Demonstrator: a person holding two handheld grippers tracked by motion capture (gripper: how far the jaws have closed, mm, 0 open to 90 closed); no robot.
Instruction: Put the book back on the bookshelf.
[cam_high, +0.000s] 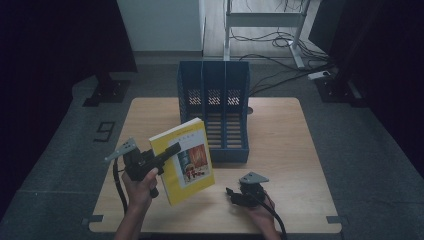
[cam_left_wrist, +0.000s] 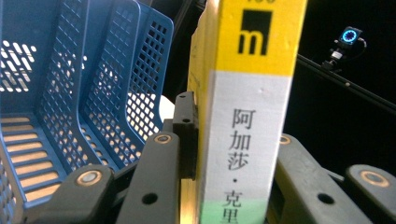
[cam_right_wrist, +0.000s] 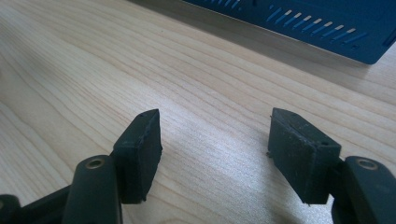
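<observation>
The left gripper (cam_high: 167, 152) has its jaws clamped on the yellow book (cam_high: 186, 161), lifted off the bench (cam_high: 280, 150). The blue file rack (cam_high: 214, 107) stands just beyond those jaws; next, I judge, stand the book upright into a slot. The right gripper (cam_right_wrist: 212, 140) rests with jaws apart and empty.

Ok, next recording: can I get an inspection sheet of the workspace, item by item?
Surface: light wooden table, bare apart from the items below.
Job's things: yellow book held up off the table, tilted; blue file rack with three slots stands at the far edge, nothing seen in the slots.
Clutter: nothing seen.
Grippers: left gripper shut on the yellow book, jaws clamping it near the spine; right gripper open, nothing between its jaws, low over the table.
Cables: one trails from each gripper toward the person; more lie on the floor behind the table.
Surroundings: dim room, grey floor, white desk frame beyond the blue file rack.
</observation>
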